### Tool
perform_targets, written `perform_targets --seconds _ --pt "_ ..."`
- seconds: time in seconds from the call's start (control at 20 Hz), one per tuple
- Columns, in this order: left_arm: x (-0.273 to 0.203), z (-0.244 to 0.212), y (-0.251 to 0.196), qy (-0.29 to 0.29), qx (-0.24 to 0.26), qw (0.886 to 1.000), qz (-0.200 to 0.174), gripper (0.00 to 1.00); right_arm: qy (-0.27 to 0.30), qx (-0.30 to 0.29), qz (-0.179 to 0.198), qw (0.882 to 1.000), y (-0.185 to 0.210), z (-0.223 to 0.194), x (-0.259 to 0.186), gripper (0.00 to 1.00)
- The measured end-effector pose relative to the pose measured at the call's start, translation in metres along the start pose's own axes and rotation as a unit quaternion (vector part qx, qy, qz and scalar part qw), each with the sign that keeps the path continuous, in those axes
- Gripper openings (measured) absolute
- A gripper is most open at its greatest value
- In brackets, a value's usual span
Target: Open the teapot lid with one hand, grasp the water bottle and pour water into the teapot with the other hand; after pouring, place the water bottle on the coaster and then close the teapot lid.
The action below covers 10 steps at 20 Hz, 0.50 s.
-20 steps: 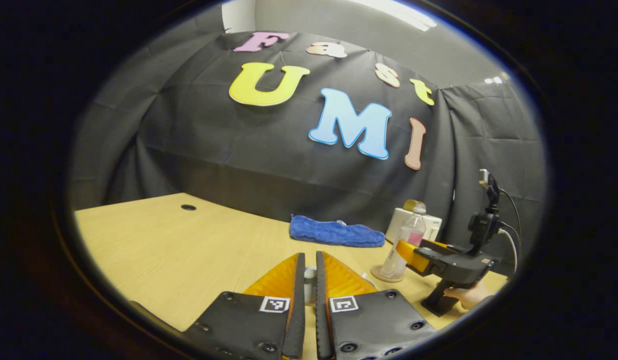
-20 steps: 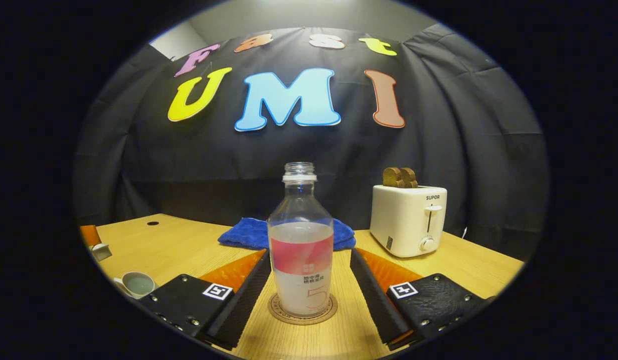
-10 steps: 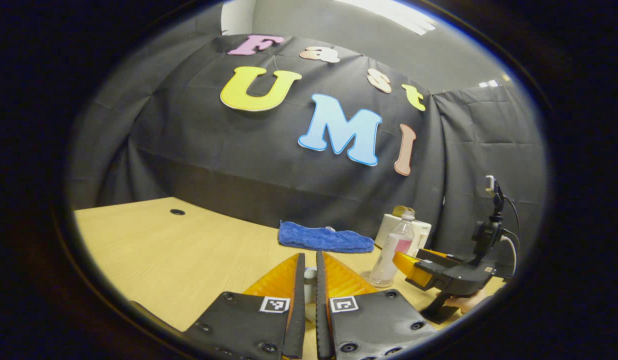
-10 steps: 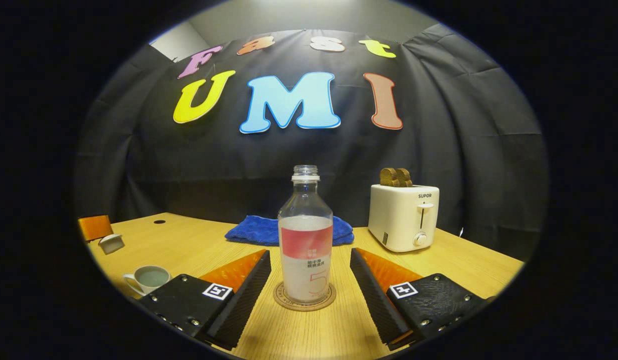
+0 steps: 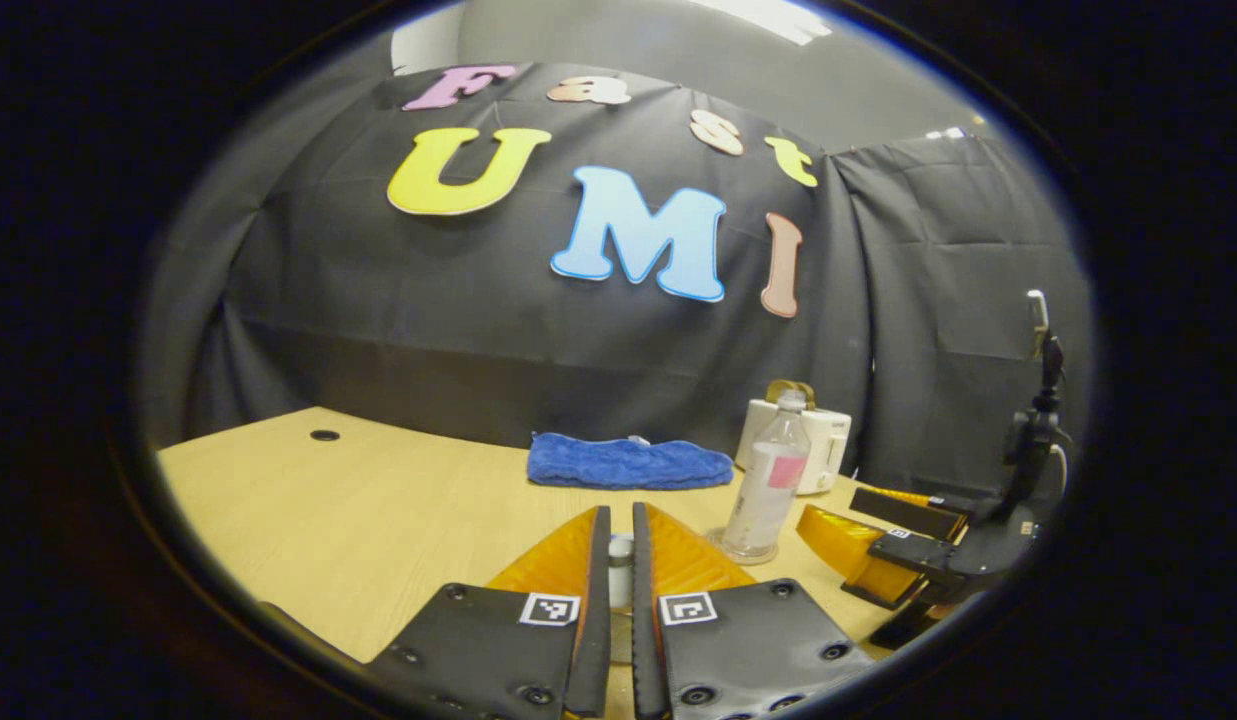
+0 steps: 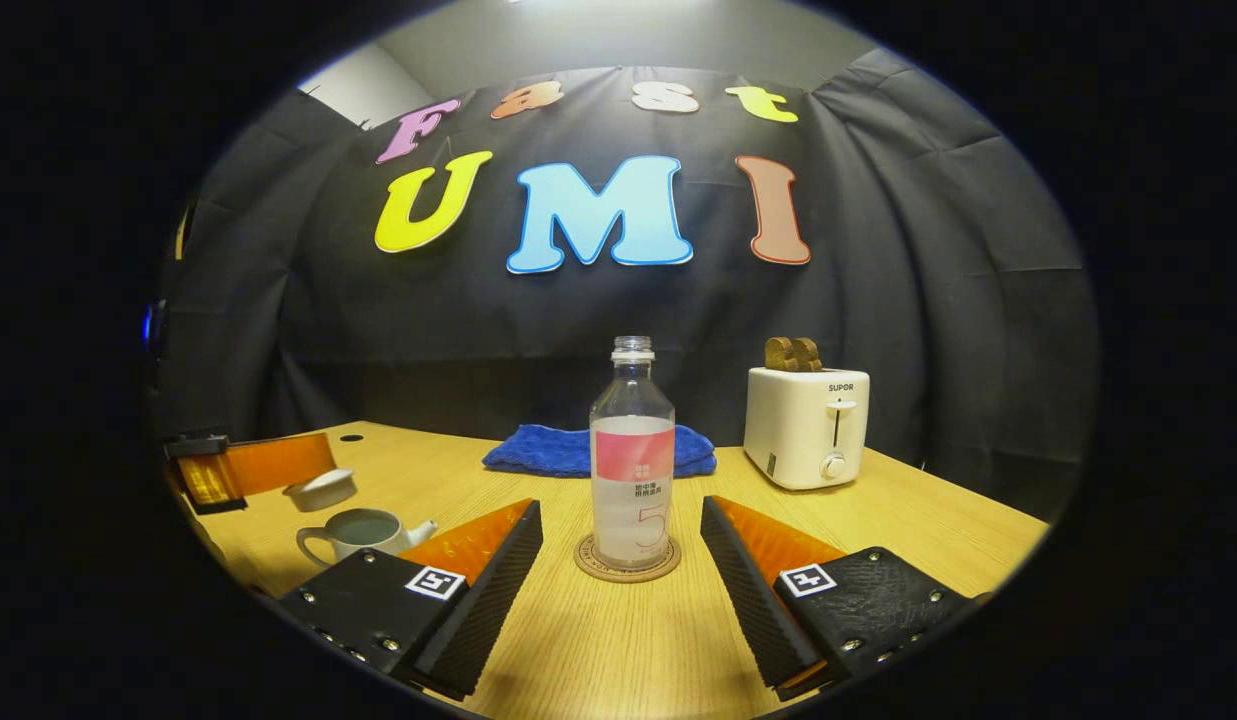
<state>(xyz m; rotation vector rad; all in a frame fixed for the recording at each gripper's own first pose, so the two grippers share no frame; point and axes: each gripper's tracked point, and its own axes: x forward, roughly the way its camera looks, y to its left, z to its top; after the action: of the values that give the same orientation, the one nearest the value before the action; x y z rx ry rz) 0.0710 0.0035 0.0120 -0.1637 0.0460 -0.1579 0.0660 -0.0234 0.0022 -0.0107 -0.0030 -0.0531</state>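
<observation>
a: where does the water bottle (image 6: 632,450) stand?
b: upright on the coaster (image 6: 627,561), uncapped, partly filled, ahead of the right gripper (image 6: 623,530), whose fingers are spread wide and clear of it.
a: and the left gripper (image 5: 621,560)?
b: its fingers are drawn narrow on the teapot lid (image 6: 321,489), held above the open teapot (image 6: 363,533).
a: background?
b: blue cloth (image 6: 598,450) and toaster (image 6: 805,425) on the table (image 6: 618,640).
</observation>
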Motion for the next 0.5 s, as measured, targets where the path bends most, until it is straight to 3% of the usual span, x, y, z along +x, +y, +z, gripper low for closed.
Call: perform_targets --seconds 0.5 --pt "0.018 -0.022 -0.008 0.028 0.024 0.999 0.004 0.16 -0.001 0.0 0.013 1.0 0.004 -0.001 -0.003 0.98"
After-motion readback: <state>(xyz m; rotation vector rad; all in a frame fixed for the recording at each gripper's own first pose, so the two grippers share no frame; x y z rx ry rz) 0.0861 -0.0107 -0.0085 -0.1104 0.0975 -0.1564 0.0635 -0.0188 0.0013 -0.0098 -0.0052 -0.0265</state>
